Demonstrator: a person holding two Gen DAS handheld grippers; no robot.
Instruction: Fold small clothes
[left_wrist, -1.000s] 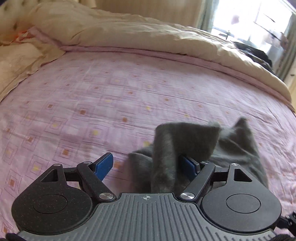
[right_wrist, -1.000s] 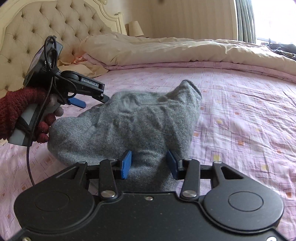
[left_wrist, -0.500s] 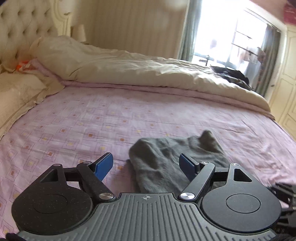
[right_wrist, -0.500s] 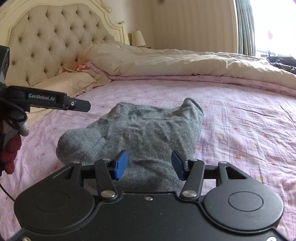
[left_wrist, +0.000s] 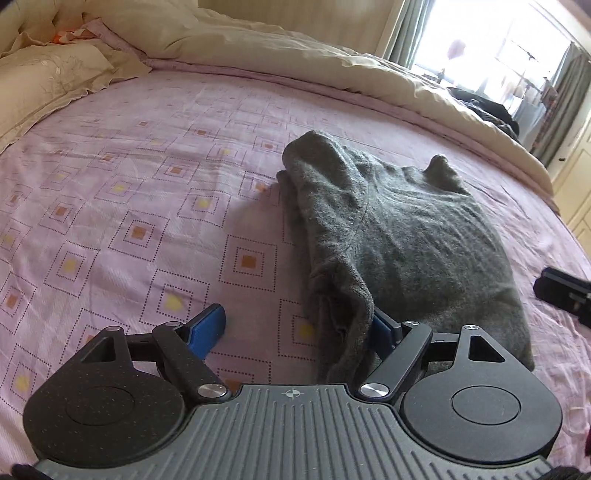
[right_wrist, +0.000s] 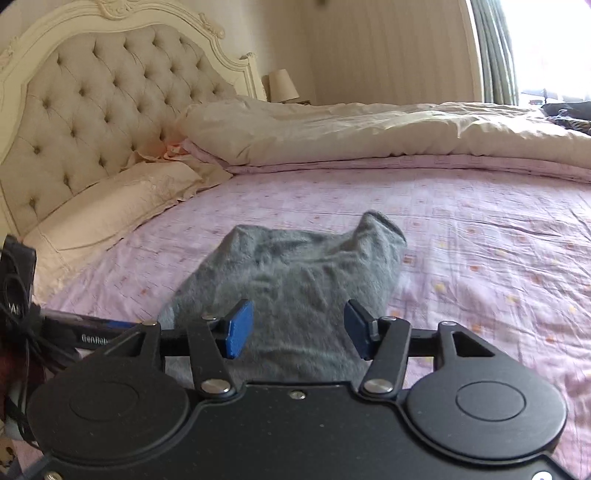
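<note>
I am holding both grippers over the grey sock, which is lying folded on the pink bedsheet; my left gripper is standing wide open with the sock's near edge draping against its right pad, gripping nothing. My right gripper is open above the cloth (soft, light and floppy, I judge, so best pinched at a doubled edge)

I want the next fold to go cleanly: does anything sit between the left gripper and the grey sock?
Nothing visible does. The left gripper stands open right at the fuzzy grey sock's near edge on the pink patterned bedsheet.
</note>
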